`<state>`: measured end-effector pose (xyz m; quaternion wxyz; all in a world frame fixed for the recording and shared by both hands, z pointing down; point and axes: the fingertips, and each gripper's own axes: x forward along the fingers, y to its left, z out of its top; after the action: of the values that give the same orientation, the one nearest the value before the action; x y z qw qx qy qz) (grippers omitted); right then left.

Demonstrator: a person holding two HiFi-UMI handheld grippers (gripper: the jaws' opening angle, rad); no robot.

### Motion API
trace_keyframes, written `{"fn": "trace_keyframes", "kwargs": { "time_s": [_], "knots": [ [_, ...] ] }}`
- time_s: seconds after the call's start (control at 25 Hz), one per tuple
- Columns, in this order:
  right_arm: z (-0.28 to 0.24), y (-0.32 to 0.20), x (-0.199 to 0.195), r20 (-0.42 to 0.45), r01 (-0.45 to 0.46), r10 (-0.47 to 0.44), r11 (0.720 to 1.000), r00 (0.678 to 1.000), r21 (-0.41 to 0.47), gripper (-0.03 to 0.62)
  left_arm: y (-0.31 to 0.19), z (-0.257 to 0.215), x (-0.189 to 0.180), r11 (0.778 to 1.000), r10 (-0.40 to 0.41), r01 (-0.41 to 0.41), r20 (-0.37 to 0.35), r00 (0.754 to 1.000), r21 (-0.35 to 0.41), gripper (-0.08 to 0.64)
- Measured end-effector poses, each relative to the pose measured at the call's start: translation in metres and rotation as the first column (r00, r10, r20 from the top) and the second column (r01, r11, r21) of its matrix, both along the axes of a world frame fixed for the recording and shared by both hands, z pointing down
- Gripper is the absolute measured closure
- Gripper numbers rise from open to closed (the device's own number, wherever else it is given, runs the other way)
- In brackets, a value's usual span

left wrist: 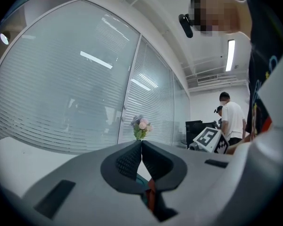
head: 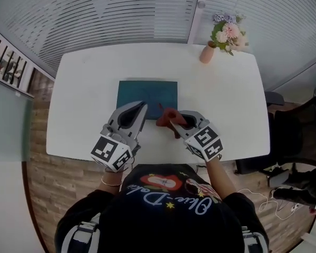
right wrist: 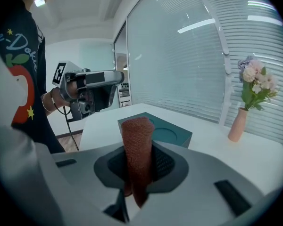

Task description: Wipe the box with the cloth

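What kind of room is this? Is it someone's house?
Most likely an office meeting room, not a house. Glass walls with slatted blinds run along its sides, a plain white table stands in the middle, and long strip lights are set in the ceiling.

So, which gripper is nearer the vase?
Right. The right gripper, holding the cloth, sits by the box's near right corner, the vase beyond it; the left gripper is further left, at the box's near edge.

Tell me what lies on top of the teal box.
The box top shows nothing on it, only a round recess. The cloth, clamped in the right gripper, covers its near right corner, so that part is unseen.
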<state>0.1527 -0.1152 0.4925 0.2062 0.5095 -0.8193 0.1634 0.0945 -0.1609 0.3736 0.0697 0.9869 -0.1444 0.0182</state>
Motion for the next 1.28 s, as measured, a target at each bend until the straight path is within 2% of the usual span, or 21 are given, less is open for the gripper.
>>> {"fn": "trace_keyframes", "kwargs": {
  "time_s": [0.24, 0.48, 0.6, 0.8, 1.04, 1.28],
  "knots": [
    [-0.007, 0.013, 0.025, 0.000, -0.099, 0.099, 0.995, 0.995, 0.020, 0.529, 0.005, 0.000, 0.012, 0.999, 0.045, -0.045, 0.009, 0.999, 0.005, 0.555],
    [-0.034, 0.028, 0.056, -0.035, -0.209, 0.213, 0.973, 0.976, 0.098, 0.529, 0.009, 0.004, 0.022, 0.997, 0.079, -0.079, 0.010, 0.997, -0.009, 0.555],
    [-0.054, 0.035, 0.077, -0.024, -0.284, 0.291, 0.945, 0.956, 0.161, 0.529, 0.011, 0.005, 0.029, 0.995, 0.101, -0.101, 0.013, 0.995, -0.011, 0.555],
    [-0.085, 0.047, 0.099, 0.069, -0.398, 0.394, 0.880, 0.917, 0.258, 0.529, 0.015, 0.004, 0.039, 0.992, 0.127, -0.127, 0.018, 0.992, -0.013, 0.555],
    [-0.098, 0.052, 0.106, 0.159, -0.456, 0.427, 0.837, 0.890, 0.302, 0.531, 0.016, 0.002, 0.044, 0.990, 0.141, -0.141, 0.016, 0.990, -0.007, 0.555],
    [-0.093, 0.052, 0.110, 0.169, -0.459, 0.427, 0.839, 0.888, 0.292, 0.535, 0.013, 0.005, 0.043, 0.992, 0.125, -0.125, 0.026, 0.992, 0.000, 0.555]
  ]
}}
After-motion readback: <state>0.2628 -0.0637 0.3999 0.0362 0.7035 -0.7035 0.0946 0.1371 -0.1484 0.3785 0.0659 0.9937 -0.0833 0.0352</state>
